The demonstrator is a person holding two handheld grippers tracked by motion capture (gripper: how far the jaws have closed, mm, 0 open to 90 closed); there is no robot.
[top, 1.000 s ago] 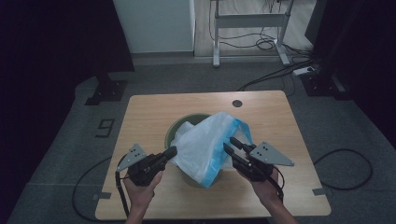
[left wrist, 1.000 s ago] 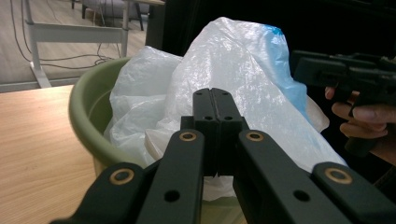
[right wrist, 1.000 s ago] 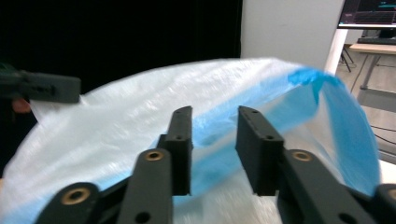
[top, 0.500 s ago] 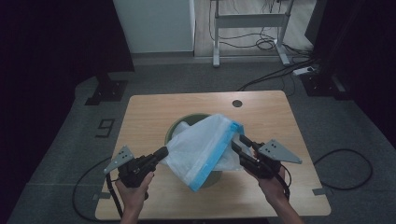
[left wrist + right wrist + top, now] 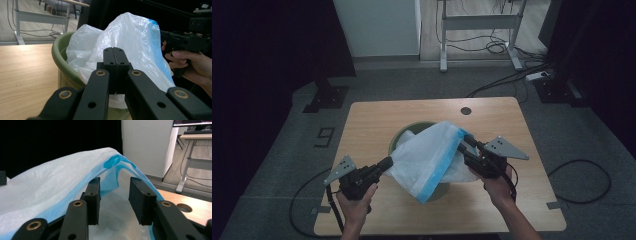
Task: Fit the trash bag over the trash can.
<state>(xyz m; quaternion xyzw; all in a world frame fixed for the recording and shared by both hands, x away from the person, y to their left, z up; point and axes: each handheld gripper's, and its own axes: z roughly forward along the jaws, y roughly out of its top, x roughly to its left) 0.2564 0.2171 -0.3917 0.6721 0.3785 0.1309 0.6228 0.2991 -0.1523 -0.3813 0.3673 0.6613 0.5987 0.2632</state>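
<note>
Here, one white plastic bag (image 5: 427, 155) with a blue hem is stretched over one green bin (image 5: 404, 137) that stands near the middle of the wooden bench (image 5: 377, 115). The left gripper (image 5: 384, 164) has its fingers (image 5: 110, 62) pressed together on the white film at the bag's left edge, just above the bin's rim. The right gripper (image 5: 462, 146) reaches into the bag's mouth; its fingers (image 5: 93, 195) stand apart with the blue hem draped over and around them, and its jaws have just been closing a little, with loose film between them but no firm pinch to be seen. The bag covers most of the bin's opening, so the inside of the bin is hidden. One round cable hole (image 5: 466, 110) sits in the bench's far edge. Beyond the bench stand one white cabinet (image 5: 379, 27) and one grey desk frame (image 5: 477, 25), with loose cables (image 5: 502, 47) on the floor. Two grippers and two hands are in view.
</note>
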